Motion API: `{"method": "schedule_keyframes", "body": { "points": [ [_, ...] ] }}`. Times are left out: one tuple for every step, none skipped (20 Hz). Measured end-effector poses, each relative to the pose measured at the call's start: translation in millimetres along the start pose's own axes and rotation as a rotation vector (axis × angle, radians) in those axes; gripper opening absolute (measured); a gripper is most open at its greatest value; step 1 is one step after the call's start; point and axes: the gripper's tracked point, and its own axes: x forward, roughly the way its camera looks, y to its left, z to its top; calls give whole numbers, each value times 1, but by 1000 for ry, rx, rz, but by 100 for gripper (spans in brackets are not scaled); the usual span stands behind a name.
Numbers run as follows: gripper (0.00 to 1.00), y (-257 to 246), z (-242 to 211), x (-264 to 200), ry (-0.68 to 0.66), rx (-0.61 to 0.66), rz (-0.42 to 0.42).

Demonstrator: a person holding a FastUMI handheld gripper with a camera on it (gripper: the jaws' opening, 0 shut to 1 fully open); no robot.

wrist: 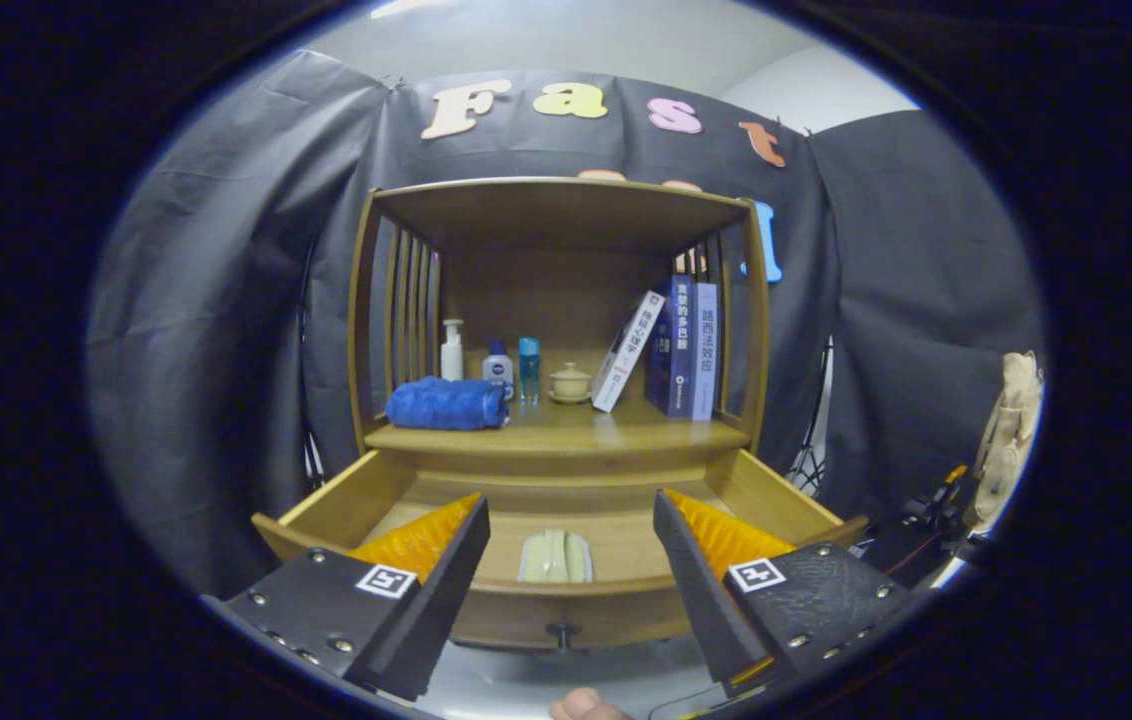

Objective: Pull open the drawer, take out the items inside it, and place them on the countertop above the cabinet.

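**Desk:** What are the tongs doing?

**Me:** From my seat I see the gripper [571,560] with its two fingers spread wide apart, gripping nothing. They hang above the front of the pulled-out light wooden drawer [326,505].

**Desk:** And what is in the drawer?

**Me:** One pale green, ribbed, folded cloth-like item [554,557] lies on the drawer floor, close behind the front panel. It sits in the gap between the fingers, touching neither. I cannot tell exactly what it is. A small dark round knob [562,633] sticks out of the drawer front, just below that item.

**Desk:** Further out?

**Me:** Above the drawer is the wooden countertop [566,432] of the slatted bamboo-coloured cabinet [558,200]. On it, from left: a rolled blue towel [448,403], a white pump bottle [452,350], a small white bottle with a dark blue label [498,366], a slim clear blue bottle [529,369] and a small cream lidded cup on a saucer [570,383]. To the right a white book [627,350] leans against upright dark blue books [683,347].

**Desk:** Anything near you?

**Me:** A fingertip of a person [586,706] shows below the fingers.
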Motion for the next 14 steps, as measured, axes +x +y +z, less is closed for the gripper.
{"method": "schedule_keyframes", "body": {
  "points": [
    [98,2,8,11,11,9,-1],
    [98,2,19,23,9,25,-12],
    [98,2,29,33,12,37,-22],
    [98,6,39,42,2,51,-20],
    [98,10,49,52,-7,58,-12],
    [98,10,54,62,-12,56,-11],
    [98,10,57,70,-10,48,-9],
    [98,10,55,78,0,37,-9],
    [98,9,51,86,13,31,-13],
    [98,6,43,93,42,32,-22],
    [98,6,31,100,85,42,-26],
    [98,6,18,106,136,57,-27],
    [98,10,3,111,202,65,-7],
    [98,18,-9,114,261,71,28]
  ]
}}
